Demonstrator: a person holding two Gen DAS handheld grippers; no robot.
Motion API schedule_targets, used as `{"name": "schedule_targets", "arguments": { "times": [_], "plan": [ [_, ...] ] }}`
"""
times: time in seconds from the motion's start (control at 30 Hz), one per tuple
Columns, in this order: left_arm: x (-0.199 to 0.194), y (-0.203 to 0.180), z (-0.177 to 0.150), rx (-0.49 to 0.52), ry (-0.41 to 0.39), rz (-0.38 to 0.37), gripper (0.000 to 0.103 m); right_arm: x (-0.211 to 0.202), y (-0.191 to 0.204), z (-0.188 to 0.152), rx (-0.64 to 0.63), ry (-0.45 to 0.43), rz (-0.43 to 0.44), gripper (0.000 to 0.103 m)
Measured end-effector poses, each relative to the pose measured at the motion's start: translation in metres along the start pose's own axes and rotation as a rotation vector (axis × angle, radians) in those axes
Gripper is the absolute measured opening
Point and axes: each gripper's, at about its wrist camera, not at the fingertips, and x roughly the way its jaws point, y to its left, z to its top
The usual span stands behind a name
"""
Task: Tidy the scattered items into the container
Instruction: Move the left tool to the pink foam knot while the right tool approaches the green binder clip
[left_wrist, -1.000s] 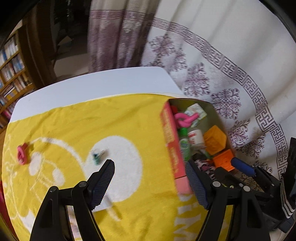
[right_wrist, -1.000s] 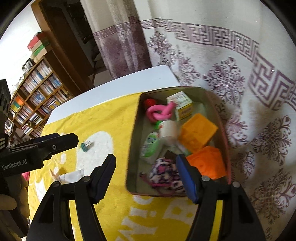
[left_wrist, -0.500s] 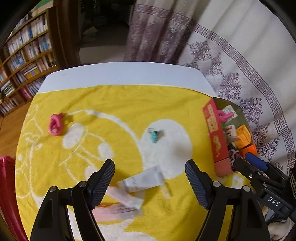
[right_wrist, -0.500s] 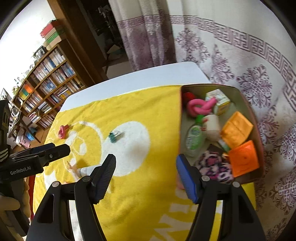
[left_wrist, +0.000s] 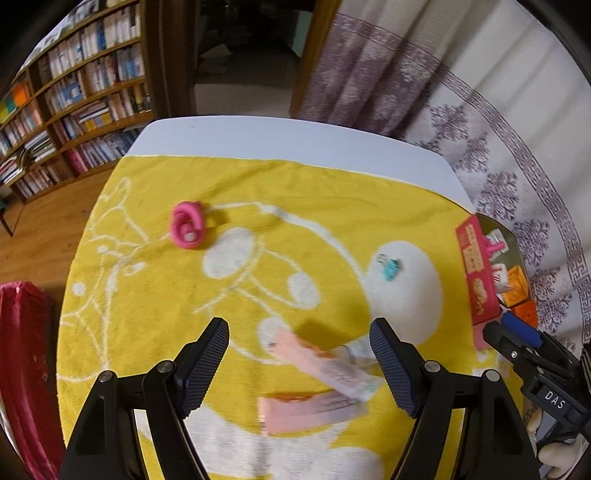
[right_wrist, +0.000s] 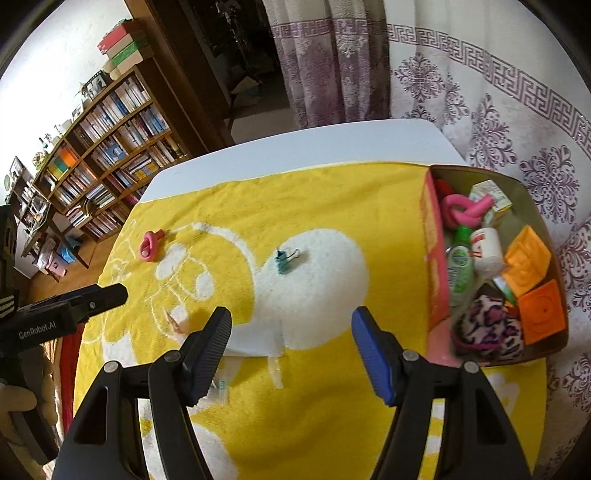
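Both our grippers have pulled back from the box since a second ago, and the yellow towel (left_wrist: 332, 199) now fills each view. Our left gripper (left_wrist: 299, 358) and right gripper (right_wrist: 291, 343) both hang above the towel with jaws spread wide, holding nothing.

Scattered on the towel: a pink clip (left_wrist: 187, 229) far to the left, a small teal binder clip (left_wrist: 389, 266) on the white patch, and two pale pink tubes (left_wrist: 321, 363) — blurred — lying crossed just beyond the left gripper's fingers, between them. The cardboard box (right_wrist: 434, 258) sits at the towel's right edge, well apart from the tubes.

From the right wrist we see into the box: a pink twisted toy (right_wrist: 467, 210), a green bottle (right_wrist: 460, 264), a white bottle (right_wrist: 487, 247), two orange blocks (right_wrist: 528, 262) and a leopard-print pouch (right_wrist: 487, 325). The left wrist view shows only a sliver of these — but it shows the tubes whole, where the right wrist catches just a pale end (right_wrist: 255, 338) beside its left finger.
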Motion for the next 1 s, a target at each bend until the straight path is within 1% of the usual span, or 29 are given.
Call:
{"name": "schedule_targets", "arguments": {
  "times": [0.2, 0.4, 1.0],
  "plan": [
    [0.004, 0.035, 0.01, -0.04, 0.002, 0.009, 0.08, 0.012, 0.016, -0.001, 0.005, 0.017, -0.007, 0.072],
    [0.014, 0.061, 0.025, -0.067, 0.011, 0.019, 0.08, 0.021, 0.02, -0.001, 0.024, 0.029, -0.023, 0.072],
    [0.075, 0.096, 0.066, -0.082, 0.082, 0.048, 0.08, 0.063, 0.023, 0.016, 0.069, 0.078, -0.057, 0.072]
  ]
}}
